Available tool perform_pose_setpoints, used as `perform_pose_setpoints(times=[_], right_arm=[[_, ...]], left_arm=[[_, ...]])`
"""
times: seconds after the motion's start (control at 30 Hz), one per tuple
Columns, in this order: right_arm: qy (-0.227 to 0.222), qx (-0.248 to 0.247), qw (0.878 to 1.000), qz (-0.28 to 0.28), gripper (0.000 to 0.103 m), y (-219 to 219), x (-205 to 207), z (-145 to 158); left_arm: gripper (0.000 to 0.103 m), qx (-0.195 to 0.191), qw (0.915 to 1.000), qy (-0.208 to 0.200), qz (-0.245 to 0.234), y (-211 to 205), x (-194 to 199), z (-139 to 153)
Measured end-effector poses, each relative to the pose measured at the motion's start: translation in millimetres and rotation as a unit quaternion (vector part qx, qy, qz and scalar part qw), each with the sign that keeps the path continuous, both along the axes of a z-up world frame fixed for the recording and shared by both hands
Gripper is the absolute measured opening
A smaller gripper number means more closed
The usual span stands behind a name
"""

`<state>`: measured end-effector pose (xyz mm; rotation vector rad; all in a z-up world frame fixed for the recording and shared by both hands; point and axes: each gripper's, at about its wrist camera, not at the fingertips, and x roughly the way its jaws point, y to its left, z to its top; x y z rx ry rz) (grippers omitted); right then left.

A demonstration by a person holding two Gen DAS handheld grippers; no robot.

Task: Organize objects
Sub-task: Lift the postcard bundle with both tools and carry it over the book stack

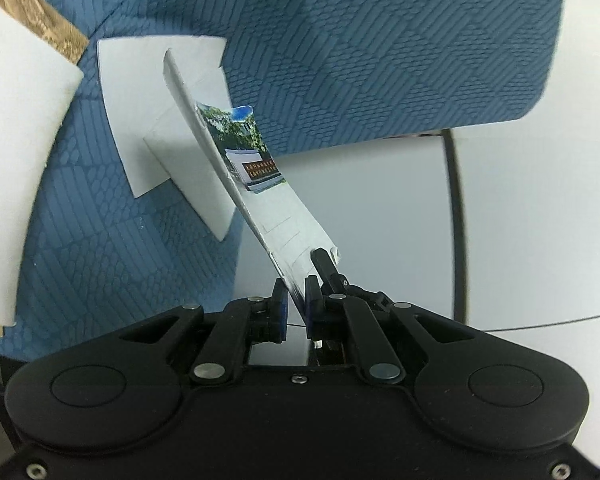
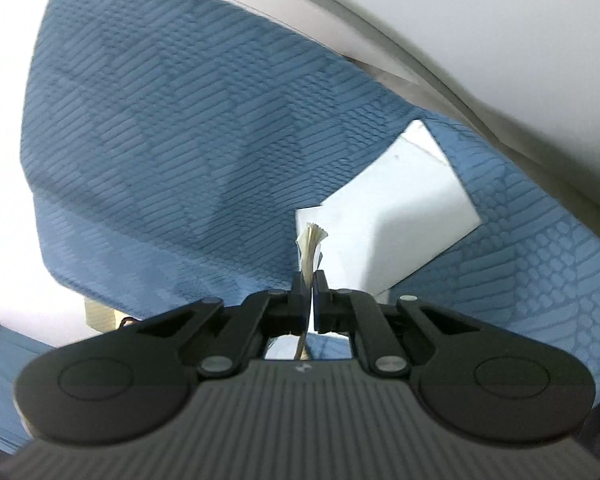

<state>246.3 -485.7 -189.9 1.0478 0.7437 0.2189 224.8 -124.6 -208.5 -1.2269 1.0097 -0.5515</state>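
We are pinching a photo card (image 1: 256,184) in our left gripper (image 1: 296,292) and cards (image 2: 312,248) in our right gripper (image 2: 309,280), above the blue cloth (image 1: 340,60).

A blue quilted cloth (image 1: 360,40) with a stitched pattern of slanted bars and small scale shapes fills most of both wrist views. Beyond its far edge lies a plain white surface (image 1: 380,208), evenly lit, crossed beside the cloth by a dark curved line (image 1: 458,220). At the cloth's upper left corner a strip of brown woven material (image 1: 40,20) shows. In the right wrist view, pale white wall (image 2: 500,20) rises behind the cloth.
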Motion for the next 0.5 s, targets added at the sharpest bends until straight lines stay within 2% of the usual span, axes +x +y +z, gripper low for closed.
perform_pose_setpoints(times=[0.1, 0.23, 0.27, 0.5], right_arm=[[-0.015, -0.015, 1.0, 0.006, 0.006, 12.5, -10.2, 22.8], [-0.029, -0.035, 0.999, 0.012, 0.006, 28.1, -18.4, 43.5], [-0.041, -0.045, 0.998, 0.014, 0.006, 39.7, -23.9, 56.7], [-0.068, -0.061, 0.995, 0.027, 0.006, 79.6, -34.3, 85.1]], left_arm=[[0.007, -0.005, 1.0, -0.008, 0.002, 13.7, -7.8, 13.0], [0.007, 0.004, 0.9995, -0.031, 0.003, 35.2, -18.2, 34.9], [0.007, 0.008, 0.9993, -0.038, 0.001, 40.9, -20.8, 41.2], [0.008, 0.031, 0.9967, -0.075, 0.01, 83.0, -36.1, 77.2]])
